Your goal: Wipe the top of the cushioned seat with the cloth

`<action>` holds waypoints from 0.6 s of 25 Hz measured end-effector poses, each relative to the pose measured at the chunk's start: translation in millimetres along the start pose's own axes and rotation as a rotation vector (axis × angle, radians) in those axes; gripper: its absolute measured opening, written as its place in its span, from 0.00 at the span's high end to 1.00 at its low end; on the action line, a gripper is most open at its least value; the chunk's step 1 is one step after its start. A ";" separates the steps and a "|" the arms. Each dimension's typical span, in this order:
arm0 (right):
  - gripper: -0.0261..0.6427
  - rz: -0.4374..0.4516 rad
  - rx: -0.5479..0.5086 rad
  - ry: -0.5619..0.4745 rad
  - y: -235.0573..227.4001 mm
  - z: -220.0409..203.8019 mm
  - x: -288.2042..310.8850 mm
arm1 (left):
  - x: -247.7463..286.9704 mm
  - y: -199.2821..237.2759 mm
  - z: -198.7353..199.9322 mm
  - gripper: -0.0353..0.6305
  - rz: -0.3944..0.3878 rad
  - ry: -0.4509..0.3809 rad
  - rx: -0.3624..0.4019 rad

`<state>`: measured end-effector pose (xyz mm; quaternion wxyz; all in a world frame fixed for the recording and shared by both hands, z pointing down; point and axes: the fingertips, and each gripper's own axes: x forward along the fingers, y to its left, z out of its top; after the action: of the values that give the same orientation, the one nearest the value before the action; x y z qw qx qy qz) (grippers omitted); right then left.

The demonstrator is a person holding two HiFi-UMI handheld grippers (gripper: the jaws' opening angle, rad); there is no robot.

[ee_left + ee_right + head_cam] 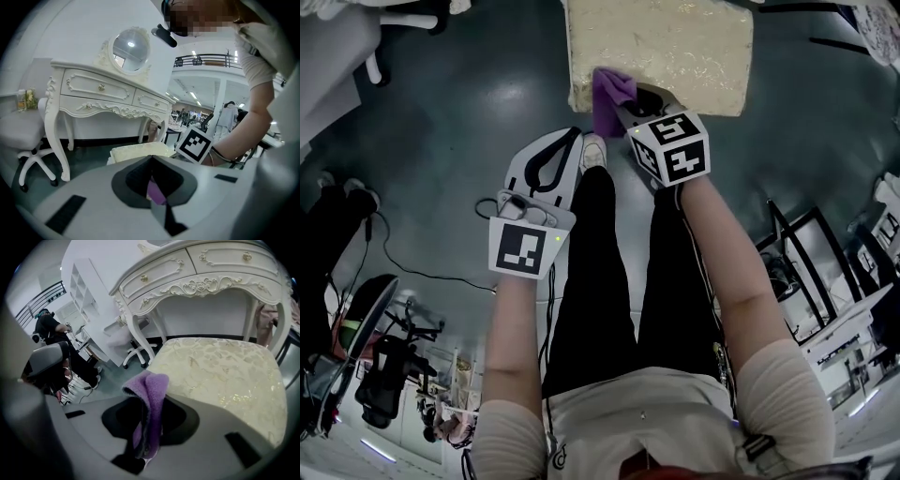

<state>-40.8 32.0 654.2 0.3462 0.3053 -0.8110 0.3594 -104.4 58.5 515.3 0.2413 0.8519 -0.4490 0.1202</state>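
Left gripper [577, 133]: jaws closed, tips meeting over the floor [459, 112], short of the seat's near edge. In the left gripper view [151, 160] a purple sliver shows through the dark opening behind the tips; what it belongs to cannot be told from there. Ahead of these jaws stand a white carved table [103, 89] with an oval mirror [131, 44] and, further left, a white swivel chair [26, 136].

Cloth [612, 92]: purple, folded, clamped between the right jaws. In the right gripper view the cloth [151, 397] stands up out of the jaws as a rounded fold, with its tail hanging down between them. In the head view it lies at the seat's near-left corner, overlapping the edge.

Right gripper [621, 105]: jaws clenched on the cloth, held just to the right of the left jaws and further forward. Its marker cube faces up.

Seat [675, 47]: cream, patterned cushion. From the right gripper [152, 404] the seat [220, 376] spreads ahead and to the right of the jaws, under the table [201, 273].
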 end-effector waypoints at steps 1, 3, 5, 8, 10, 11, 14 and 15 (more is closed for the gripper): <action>0.82 0.003 -0.001 0.000 -4.0 -1.0 -2.4 | 2.3 -4.8 -1.2 0.93 -0.001 0.002 -0.002; 0.82 0.009 0.002 0.001 -11.3 -3.1 -7.0 | 7.1 -15.4 -4.5 0.93 -0.007 0.009 0.001; 0.82 0.014 0.005 0.001 -19.1 -5.8 -11.6 | 12.9 -27.9 -6.7 0.93 -0.019 0.013 0.008; 0.82 0.014 -0.007 0.010 -32.0 -11.9 -20.7 | 22.3 -48.2 -8.1 0.93 -0.032 0.017 0.002; 0.83 0.011 -0.012 0.017 -40.5 -15.5 -27.7 | 29.2 -59.2 -8.2 0.93 -0.039 0.023 0.000; 0.83 0.006 -0.013 0.018 -44.8 -16.7 -31.4 | 33.2 -63.7 -7.3 0.93 -0.044 0.022 0.003; 0.83 -0.010 -0.021 0.015 -61.8 -21.9 -45.4 | 47.2 -80.1 -1.1 0.93 -0.058 0.013 0.011; 0.83 -0.011 -0.023 0.013 -68.6 -24.9 -51.0 | 52.2 -87.1 0.9 0.93 -0.062 0.010 0.014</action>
<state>48.1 26.3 652.4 0.3570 0.3032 -0.8112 0.3501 -3.1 62.8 510.2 0.2412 0.8664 -0.4204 0.1203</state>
